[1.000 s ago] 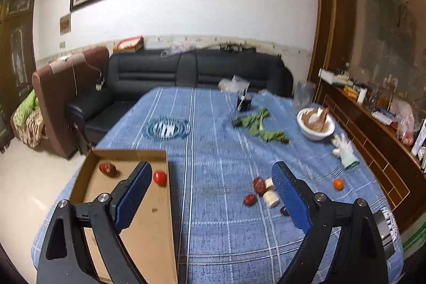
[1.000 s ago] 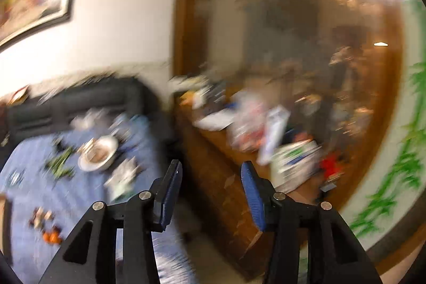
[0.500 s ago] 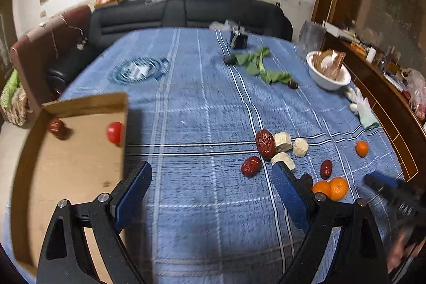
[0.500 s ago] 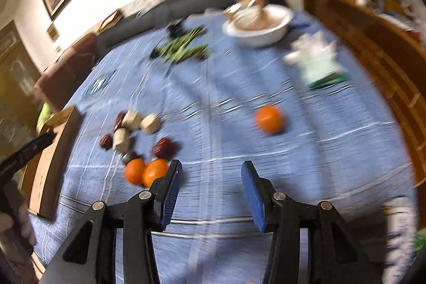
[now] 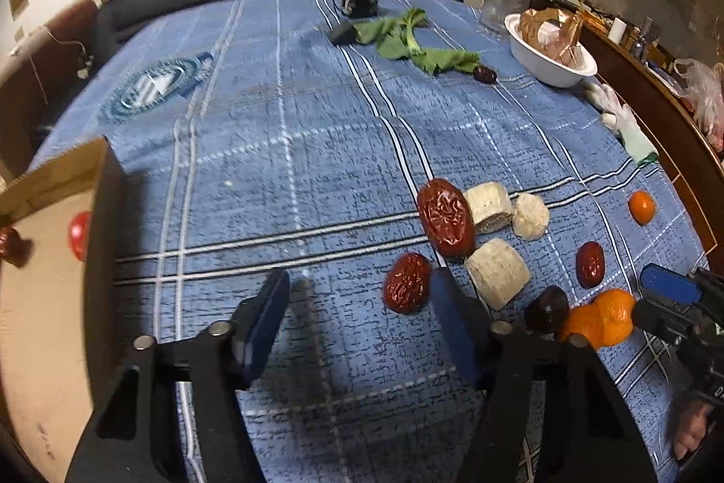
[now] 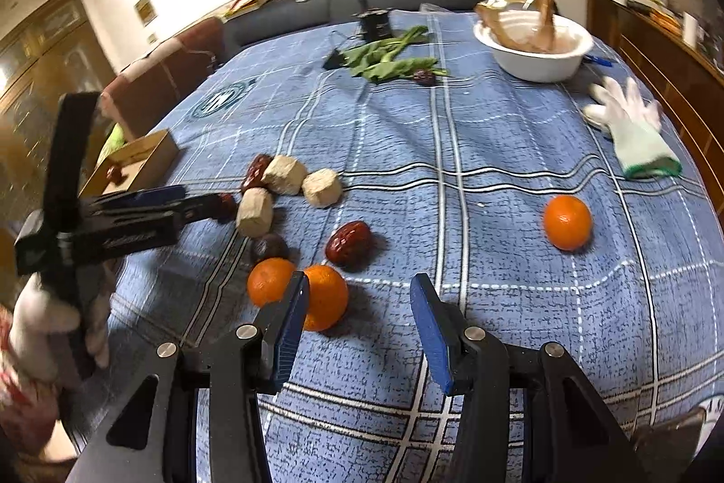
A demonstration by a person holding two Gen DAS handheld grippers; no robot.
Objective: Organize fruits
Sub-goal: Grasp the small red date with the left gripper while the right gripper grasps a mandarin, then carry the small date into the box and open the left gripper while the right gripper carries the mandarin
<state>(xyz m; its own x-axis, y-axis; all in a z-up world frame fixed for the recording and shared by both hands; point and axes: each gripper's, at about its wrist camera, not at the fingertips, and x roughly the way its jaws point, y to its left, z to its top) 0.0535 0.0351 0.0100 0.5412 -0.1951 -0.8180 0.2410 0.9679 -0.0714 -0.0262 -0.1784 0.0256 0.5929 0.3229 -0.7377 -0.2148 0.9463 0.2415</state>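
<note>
Lettering on the blue tablecloth (image 5: pixel 280 130) emblem (image 5: pixel 154 89) was unreadable. Left tongs (image 5: pixel 357 315), just narrowing, and right tongs (image 6: pixel 357 311) stood spread, empty.

The counter's cloth (image 6: pixel 497 148) is blue with white and dark plaid lines. Oranges (image 6: pixel 323 297) are bright orange; the dates (image 5: pixel 445 217) are wrinkled dark red.
</note>
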